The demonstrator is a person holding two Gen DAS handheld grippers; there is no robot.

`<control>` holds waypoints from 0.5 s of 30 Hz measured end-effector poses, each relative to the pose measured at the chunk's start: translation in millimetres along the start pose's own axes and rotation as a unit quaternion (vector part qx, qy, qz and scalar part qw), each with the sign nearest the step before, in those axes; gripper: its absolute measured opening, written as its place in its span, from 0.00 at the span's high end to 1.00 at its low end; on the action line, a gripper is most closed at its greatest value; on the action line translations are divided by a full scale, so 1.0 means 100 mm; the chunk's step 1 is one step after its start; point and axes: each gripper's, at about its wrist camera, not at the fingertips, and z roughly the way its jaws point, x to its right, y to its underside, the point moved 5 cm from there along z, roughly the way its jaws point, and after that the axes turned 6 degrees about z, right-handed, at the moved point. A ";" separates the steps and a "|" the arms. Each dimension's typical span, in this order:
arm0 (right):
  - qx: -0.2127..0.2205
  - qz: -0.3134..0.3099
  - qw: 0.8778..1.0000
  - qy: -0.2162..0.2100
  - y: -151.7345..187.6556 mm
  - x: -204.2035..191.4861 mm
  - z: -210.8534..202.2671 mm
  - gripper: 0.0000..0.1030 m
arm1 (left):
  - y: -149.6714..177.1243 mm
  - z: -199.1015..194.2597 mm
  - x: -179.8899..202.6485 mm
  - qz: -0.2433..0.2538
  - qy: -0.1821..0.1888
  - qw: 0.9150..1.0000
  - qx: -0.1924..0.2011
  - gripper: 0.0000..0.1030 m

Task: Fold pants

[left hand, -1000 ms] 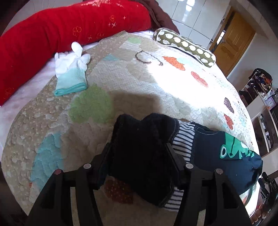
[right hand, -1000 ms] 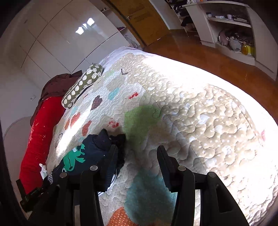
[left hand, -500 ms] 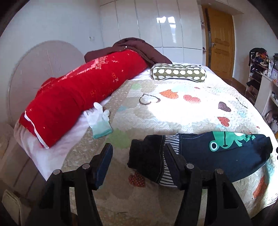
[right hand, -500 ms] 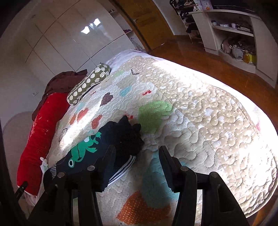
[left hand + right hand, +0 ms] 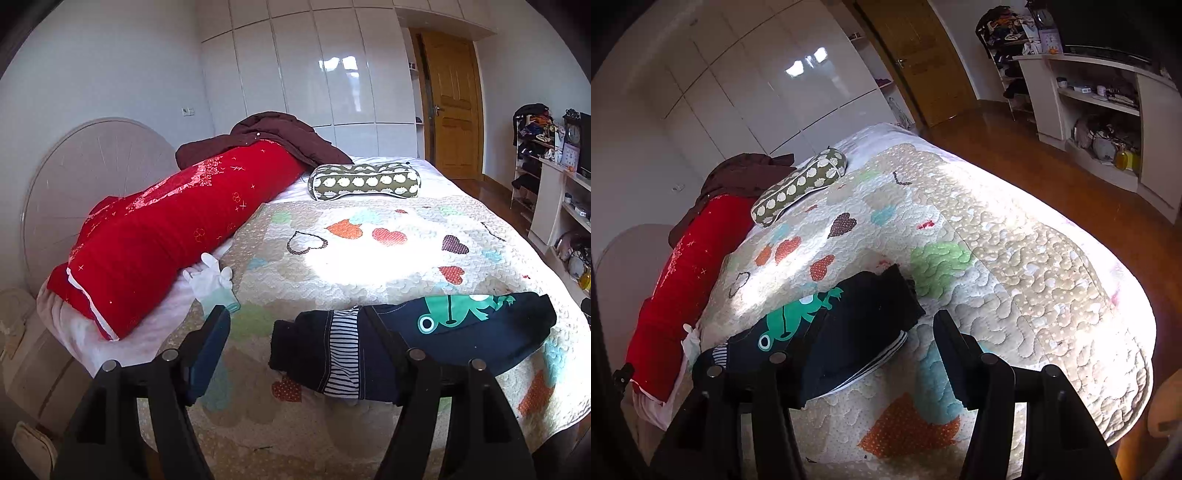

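The dark navy pants (image 5: 424, 343) with a green frog print and a striped lining lie folded on the quilted bedspread (image 5: 369, 258) near the bed's front edge. They also show in the right wrist view (image 5: 842, 332). My left gripper (image 5: 295, 325) is open and empty, held back above the pants' left end. My right gripper (image 5: 875, 325) is open and empty, held back above the pants' right end. Neither touches the cloth.
A red bolster (image 5: 177, 236) and a brown garment (image 5: 273, 136) lie along the headboard side. A white and teal glove (image 5: 216, 284) lies beside the bolster. A green patterned pillow (image 5: 365, 181) lies at the far side. Shelves (image 5: 1108, 110) and wooden floor (image 5: 1071, 177) are to the right.
Both grippers have let go of the pants and pulled back and up from the bed. The pants now lie flat and folded on the quilt.
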 end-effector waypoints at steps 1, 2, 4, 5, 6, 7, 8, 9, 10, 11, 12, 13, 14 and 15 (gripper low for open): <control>0.003 0.001 1.000 0.000 -0.02 0.01 -0.03 0.40 | -0.01 -0.03 -0.01 -0.002 -0.001 1.000 0.004 0.29; 0.006 0.002 1.000 0.000 -0.03 0.02 -0.05 0.40 | -0.03 -0.06 -0.01 -0.005 -0.001 1.000 0.009 0.27; 0.011 0.008 1.000 -0.001 -0.06 0.05 -0.10 0.39 | -0.06 -0.12 -0.01 -0.009 -0.003 1.000 0.019 0.21; 0.012 0.011 1.000 -0.002 -0.07 0.07 -0.12 0.39 | -0.08 -0.15 -0.02 -0.011 -0.005 1.000 0.024 0.18; 0.013 0.014 1.000 -0.001 -0.08 0.09 -0.13 0.39 | -0.10 -0.18 -0.02 -0.013 -0.008 0.999 0.030 0.17; 0.014 0.018 1.000 -0.001 -0.08 0.11 -0.14 0.39 | -0.12 -0.21 -0.02 -0.014 -0.011 0.999 0.035 0.14; 0.014 0.022 1.000 -0.002 -0.09 0.13 -0.15 0.39 | -0.14 -0.23 -0.02 -0.015 -0.015 0.999 0.038 0.10; 0.015 0.026 1.000 -0.002 -0.09 0.16 -0.15 0.38 | -0.16 -0.24 -0.01 -0.015 -0.016 0.999 0.041 0.08; 0.016 0.030 0.999 -0.003 -0.09 0.18 -0.15 0.38 | -0.18 -0.24 0.00 -0.016 -0.016 0.999 0.046 0.06; 0.015 0.034 0.999 -0.003 -0.09 0.20 -0.14 0.37 | -0.20 -0.24 0.03 -0.015 -0.014 0.999 0.049 0.06; 0.014 0.038 0.999 -0.003 -0.08 0.22 -0.13 0.36 | -0.22 -0.23 0.07 -0.012 -0.009 0.999 0.051 0.06; 0.011 0.041 0.999 -0.004 -0.07 0.23 -0.11 0.36 | -0.24 -0.21 0.12 -0.008 0.000 0.999 0.051 0.05; 0.007 0.042 0.999 -0.006 -0.05 0.24 -0.08 0.36 | -0.25 -0.17 0.18 -0.005 0.010 0.999 0.049 0.05; 0.001 0.043 0.999 -0.007 -0.02 0.25 -0.03 0.36 | -0.26 -0.12 0.24 -0.002 0.020 0.999 0.045 0.05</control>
